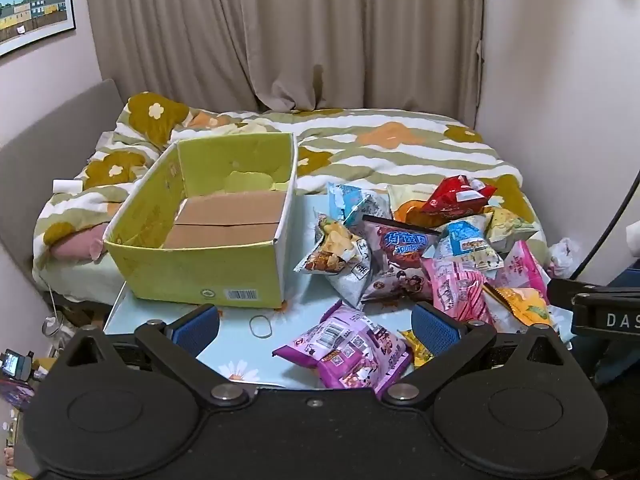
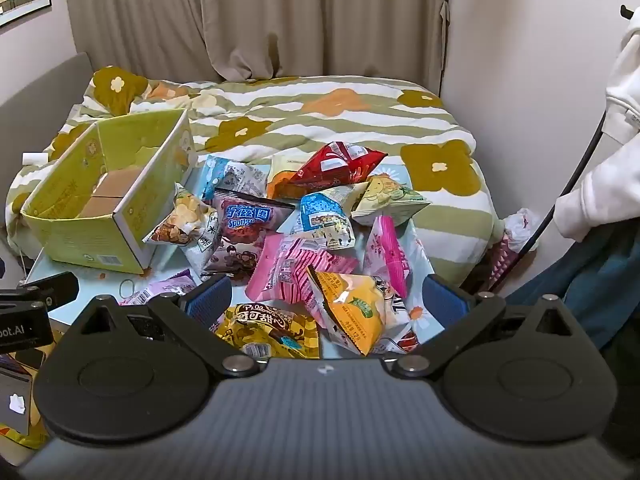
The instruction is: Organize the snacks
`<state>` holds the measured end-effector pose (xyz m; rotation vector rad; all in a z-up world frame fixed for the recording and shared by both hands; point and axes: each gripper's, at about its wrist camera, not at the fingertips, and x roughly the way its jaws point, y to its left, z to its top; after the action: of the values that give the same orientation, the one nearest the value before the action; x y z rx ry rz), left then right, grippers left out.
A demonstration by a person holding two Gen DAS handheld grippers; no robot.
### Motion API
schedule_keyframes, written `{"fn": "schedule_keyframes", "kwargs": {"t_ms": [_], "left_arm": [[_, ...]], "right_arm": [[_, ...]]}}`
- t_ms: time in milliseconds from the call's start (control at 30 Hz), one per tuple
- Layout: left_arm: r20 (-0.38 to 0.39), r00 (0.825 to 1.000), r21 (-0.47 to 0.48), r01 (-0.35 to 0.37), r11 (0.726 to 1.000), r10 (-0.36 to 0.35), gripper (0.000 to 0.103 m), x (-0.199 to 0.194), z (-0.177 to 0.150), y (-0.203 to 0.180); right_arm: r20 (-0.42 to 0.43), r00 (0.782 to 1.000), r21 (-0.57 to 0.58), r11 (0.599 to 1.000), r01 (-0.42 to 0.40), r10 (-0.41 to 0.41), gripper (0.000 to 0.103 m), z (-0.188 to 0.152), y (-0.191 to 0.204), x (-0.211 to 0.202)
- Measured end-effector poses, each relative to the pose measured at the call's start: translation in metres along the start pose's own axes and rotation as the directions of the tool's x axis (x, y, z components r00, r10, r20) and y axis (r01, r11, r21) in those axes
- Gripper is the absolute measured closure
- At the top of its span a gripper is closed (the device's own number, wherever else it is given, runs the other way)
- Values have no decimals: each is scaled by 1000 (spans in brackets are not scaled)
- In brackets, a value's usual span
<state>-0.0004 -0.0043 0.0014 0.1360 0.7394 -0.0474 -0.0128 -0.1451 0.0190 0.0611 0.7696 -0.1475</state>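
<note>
Bedroom w/ beige curtain (image 1: 320, 32) at back, framed picture (image 1: 32, 4) on left wall, bed (image 1: 400, 148) under a striped flower quilt. Small light-blue table (image 1: 236, 344) stands in front of the bed, daisy print on it.

On table, left side: green box (image 1: 192, 268), open top, nothing inside but its brown cardboard floor flaps. Right of it, touching or nearly so: loose pile of snack bags (image 2: 304, 232). Red bag (image 2: 340, 164) sits at the far top of the pile, blue bag (image 2: 324, 216) just below it, pale yellow-green bag (image 2: 388, 200) to its right. Chip bag (image 2: 184, 220) lies nearest the box, dark "Sponge" bag (image 2: 244, 220) beside it. Pink bags (image 2: 296, 264) mid-pile; orange bag (image 2: 352, 312) and gold bag (image 2: 268, 328) at the near edge. Purple bag (image 1: 348, 352) lies apart from the pile at the near edge. Rubber band (image 1: 260, 326) lies flat on table btwn box and purple bag.

Left gripper (image 1: 316, 324) hovers over the near table edge, tilted down, fingers spread fully wide, nothing in them; purple bag sits below, between the blue pads, not gripped. Right gripper (image 2: 328, 300) likewise tilted down, spread wide, holding nothing; gold and orange bags lie below btwn its pads. Each gripper's black body shows at the other view's edge.

Person's white sleeve (image 2: 604, 140) and blue trousers at far right, black cable (image 2: 576, 172) running past.
</note>
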Motion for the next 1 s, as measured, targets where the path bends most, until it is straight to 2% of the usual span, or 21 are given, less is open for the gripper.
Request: {"fn": "schedule_keyframes", "kwargs": {"t_ms": [100,200,1000], "left_arm": [[12,1000,14,-8,1000,8,0,0,1,-9],[33,999,-15,29,999,-28,0,-8,-1,1],[27,999,3,27,1000,-27,0,-9,-1,-5]], "right_arm": [[0,1000,0,1000,3,-3,0,0,-1,0],[2,1000,2,1000,4,-4,0,-1,-2,-1],[10,1000,7,1000,5,-6,0,-4,-6,-8]]}}
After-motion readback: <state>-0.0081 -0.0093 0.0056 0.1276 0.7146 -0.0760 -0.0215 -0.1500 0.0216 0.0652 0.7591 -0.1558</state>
